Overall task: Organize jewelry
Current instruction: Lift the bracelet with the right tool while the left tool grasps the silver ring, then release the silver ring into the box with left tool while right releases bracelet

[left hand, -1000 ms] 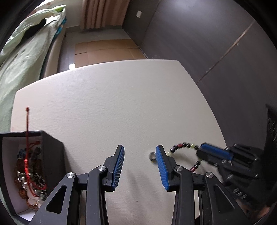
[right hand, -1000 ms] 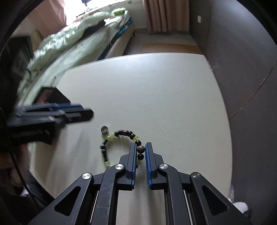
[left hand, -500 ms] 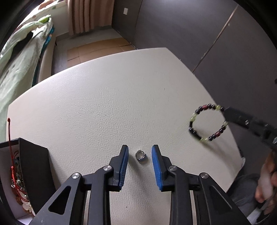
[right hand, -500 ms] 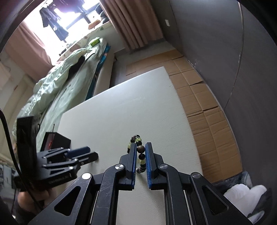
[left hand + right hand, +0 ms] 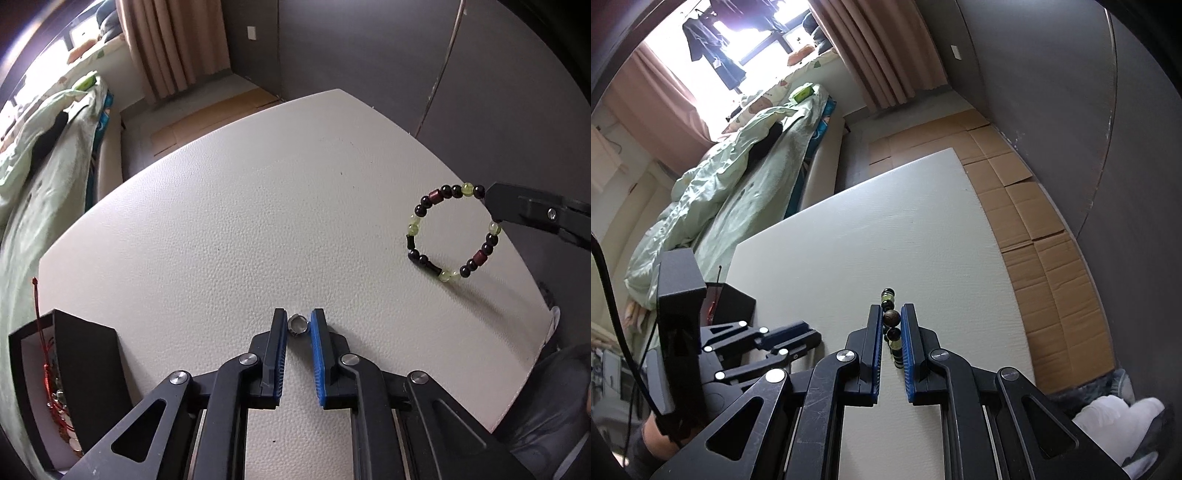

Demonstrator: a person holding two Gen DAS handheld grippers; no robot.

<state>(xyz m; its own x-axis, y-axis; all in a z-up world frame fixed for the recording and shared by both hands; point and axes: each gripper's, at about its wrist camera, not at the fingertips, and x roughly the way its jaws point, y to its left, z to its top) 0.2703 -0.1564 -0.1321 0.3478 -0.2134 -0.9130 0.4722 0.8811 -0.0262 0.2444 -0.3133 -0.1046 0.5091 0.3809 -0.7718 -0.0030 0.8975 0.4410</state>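
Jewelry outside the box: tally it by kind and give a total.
Bracelet: 1, hanging from the right gripper
Ring: 1, on the table, between the left gripper's pads
Total: 2

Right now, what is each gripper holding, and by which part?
The right gripper pinches the bead bracelet by one brown bead. The left gripper has just been closing around the silver ring on the table; the pads flank its sides.
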